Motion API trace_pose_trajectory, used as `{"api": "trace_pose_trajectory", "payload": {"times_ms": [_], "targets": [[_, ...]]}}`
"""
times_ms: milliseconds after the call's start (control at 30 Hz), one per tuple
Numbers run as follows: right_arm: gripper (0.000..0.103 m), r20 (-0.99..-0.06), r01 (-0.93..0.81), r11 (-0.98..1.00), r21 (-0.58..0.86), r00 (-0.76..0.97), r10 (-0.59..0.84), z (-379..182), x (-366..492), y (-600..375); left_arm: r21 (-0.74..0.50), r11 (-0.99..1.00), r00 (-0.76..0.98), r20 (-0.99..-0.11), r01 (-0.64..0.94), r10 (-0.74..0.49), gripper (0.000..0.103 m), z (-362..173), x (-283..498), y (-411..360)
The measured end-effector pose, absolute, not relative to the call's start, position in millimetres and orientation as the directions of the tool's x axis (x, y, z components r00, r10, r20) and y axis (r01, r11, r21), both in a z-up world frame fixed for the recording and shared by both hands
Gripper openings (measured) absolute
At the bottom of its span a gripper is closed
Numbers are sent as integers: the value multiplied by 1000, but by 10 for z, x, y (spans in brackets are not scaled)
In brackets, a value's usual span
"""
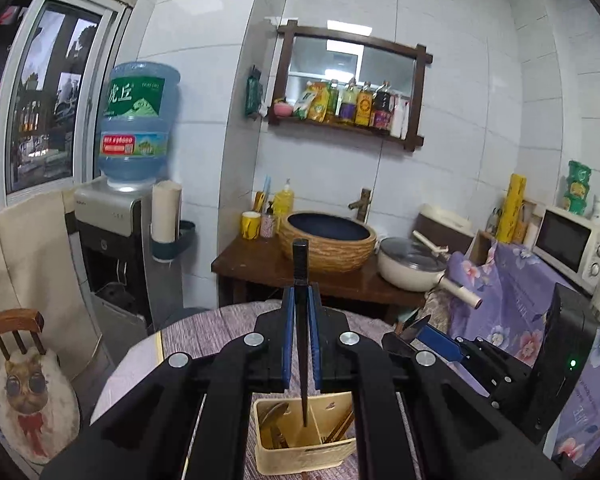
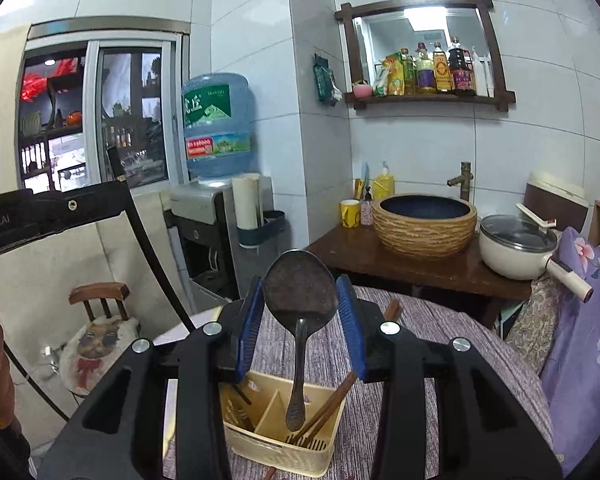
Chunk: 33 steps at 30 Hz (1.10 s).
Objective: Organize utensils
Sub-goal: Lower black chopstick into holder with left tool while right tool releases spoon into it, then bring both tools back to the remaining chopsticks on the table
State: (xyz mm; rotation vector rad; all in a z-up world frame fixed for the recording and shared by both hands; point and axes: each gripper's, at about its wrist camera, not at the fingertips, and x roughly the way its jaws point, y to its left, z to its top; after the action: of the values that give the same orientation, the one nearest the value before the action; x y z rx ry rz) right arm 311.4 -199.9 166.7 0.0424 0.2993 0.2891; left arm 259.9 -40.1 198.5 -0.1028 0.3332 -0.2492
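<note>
My left gripper (image 1: 301, 300) is shut on a black chopstick (image 1: 301, 276) held upright, its tip hanging over the divider of the cream utensil holder (image 1: 300, 454). Brown utensils stand in the holder's compartments. My right gripper (image 2: 300, 300) is shut on a dark metal spoon (image 2: 299, 288), gripped by the bowl's edges, handle pointing down into the holder (image 2: 276, 446). Brown chopsticks (image 2: 328, 408) lean in its right compartment. In the left wrist view the right gripper (image 1: 414, 330) shows to the right, with the spoon seen edge-on.
The holder stands on a round table with a purple cloth (image 2: 420, 344). Behind are a wooden counter (image 2: 380, 256) with a woven basin (image 2: 424, 222) and a white pan (image 2: 516, 246). A water dispenser (image 1: 120, 216) and a small chair (image 2: 96, 320) stand to the left.
</note>
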Motion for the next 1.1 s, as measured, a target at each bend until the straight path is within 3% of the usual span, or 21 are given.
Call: {"api": "trace_pose_trajectory", "payload": {"times_ms": [500, 800, 867, 900, 933, 1067, 1100], "targets": [[38, -348, -221, 974, 42, 911, 222, 760, 3115, -1890, -159, 968, 857, -453, 195, -247, 8, 1010, 2783, -499], [38, -360, -216, 976, 33, 908, 214, 628, 3105, -1890, -118, 976, 871, -440, 185, -218, 8, 999, 2752, -516], [45, -359, -216, 976, 40, 908, 215, 621, 3098, -1907, -120, 976, 875, -433, 182, -217, 9, 996, 2733, -511], [53, -354, -214, 976, 40, 911, 214, 620, 3085, -1918, -120, 975, 878, -426, 185, -219, 11, 1001, 2715, -504], [58, -344, -211, 976, 42, 915, 213, 619, 3063, -1932, -119, 975, 880, -421, 185, -218, 19, 1003, 2697, -502], [58, -332, -214, 976, 48, 918, 217, 625, 2961, -2002, -139, 975, 900, -379, 176, -216, 52, 1025, 2540, -438], [59, -332, -216, 975, 48, 918, 219, 629, 2934, -2011, -146, 974, 904, -369, 172, -215, 56, 1030, 2494, -417]]}}
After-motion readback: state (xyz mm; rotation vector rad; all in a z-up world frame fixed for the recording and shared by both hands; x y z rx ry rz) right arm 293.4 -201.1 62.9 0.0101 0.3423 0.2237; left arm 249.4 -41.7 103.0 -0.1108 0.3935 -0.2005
